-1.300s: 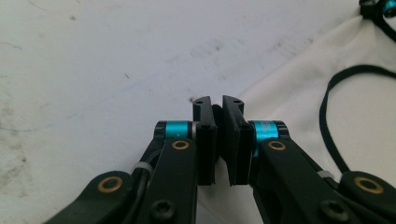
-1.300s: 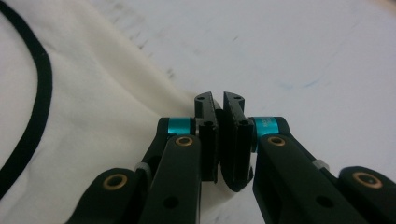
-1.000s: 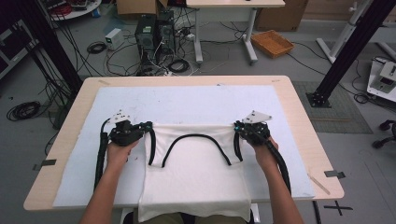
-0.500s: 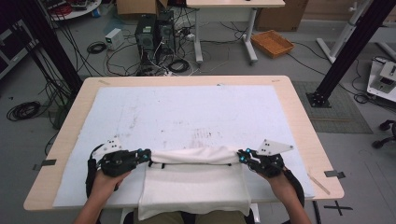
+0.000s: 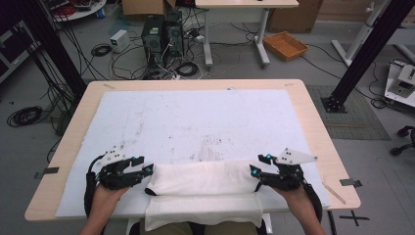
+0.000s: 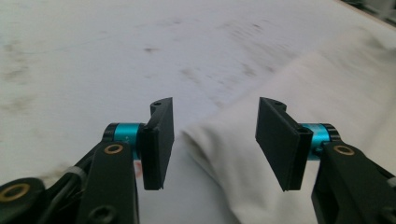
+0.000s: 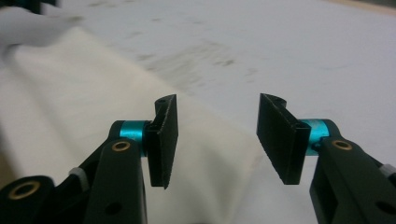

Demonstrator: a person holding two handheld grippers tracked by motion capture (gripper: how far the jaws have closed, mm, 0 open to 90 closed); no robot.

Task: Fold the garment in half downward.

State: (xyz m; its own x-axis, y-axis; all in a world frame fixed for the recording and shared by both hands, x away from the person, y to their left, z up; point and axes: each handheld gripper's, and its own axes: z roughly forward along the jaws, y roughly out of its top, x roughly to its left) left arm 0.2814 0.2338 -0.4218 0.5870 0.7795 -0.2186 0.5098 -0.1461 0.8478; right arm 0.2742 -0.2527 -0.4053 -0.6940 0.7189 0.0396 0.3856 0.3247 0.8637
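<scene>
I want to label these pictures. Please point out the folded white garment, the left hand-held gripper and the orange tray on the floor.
folded white garment (image 5: 203, 178), high view, middle of the upper folded layer.
left hand-held gripper (image 5: 149, 170), high view, between its fingertips.
orange tray (image 5: 285, 45), high view, its inner bottom.

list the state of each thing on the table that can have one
garment: white, folded over on itself into a band, near edge hanging off the table's front
left tongs: open, jaws just opened, cloth end between them but not pinched
right tongs: open, jaws just opened, cloth below them, not gripped
mat: flat, stained
</scene>
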